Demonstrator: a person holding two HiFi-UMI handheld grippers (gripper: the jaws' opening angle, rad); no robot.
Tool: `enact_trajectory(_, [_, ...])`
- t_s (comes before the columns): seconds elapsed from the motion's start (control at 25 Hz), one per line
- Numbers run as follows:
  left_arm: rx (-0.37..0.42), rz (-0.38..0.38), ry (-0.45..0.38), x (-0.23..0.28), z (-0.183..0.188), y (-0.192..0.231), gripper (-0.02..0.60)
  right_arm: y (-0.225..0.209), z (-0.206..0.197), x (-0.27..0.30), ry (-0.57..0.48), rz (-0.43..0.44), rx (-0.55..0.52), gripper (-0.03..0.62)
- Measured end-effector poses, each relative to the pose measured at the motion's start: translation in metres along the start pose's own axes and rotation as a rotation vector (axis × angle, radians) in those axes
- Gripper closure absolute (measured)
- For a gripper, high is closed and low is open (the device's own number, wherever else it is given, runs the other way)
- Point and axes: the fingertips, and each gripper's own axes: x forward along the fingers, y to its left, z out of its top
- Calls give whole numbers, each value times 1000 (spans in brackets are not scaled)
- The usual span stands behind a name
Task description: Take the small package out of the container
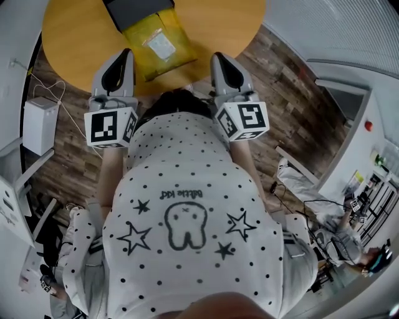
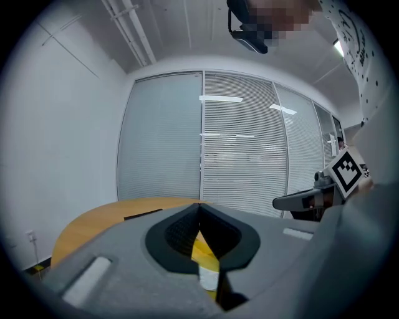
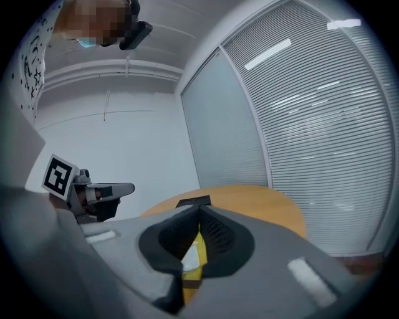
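Flat yellow plastic package with a white label (image 1: 160,47) laid on a round orange wooden table (image 1: 68,37), far end met by a dark grey container (image 1: 134,11), flanked by left gripper (image 1: 127,54) and right gripper (image 1: 217,58), both pairs of jaws pressed together, nothing held.

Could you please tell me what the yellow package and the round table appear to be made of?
Yellow package: probably glossy plastic film, judging by its wrinkles and soft sheen.
Round table: wood or wood-look laminate, with a smooth, fairly matte surface and an even orange-brown tone. Which of the two it is cannot be told.
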Motion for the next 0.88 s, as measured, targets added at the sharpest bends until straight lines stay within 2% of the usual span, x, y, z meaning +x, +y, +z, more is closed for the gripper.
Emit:
enact_trajectory(0.6, [-7,21,19,0,0,2,575,10,7,15,18,56,-7,589])
enact_trajectory(0.88, [0,15,19,2,1,-5,574,6,4,10,13,53,0,589])
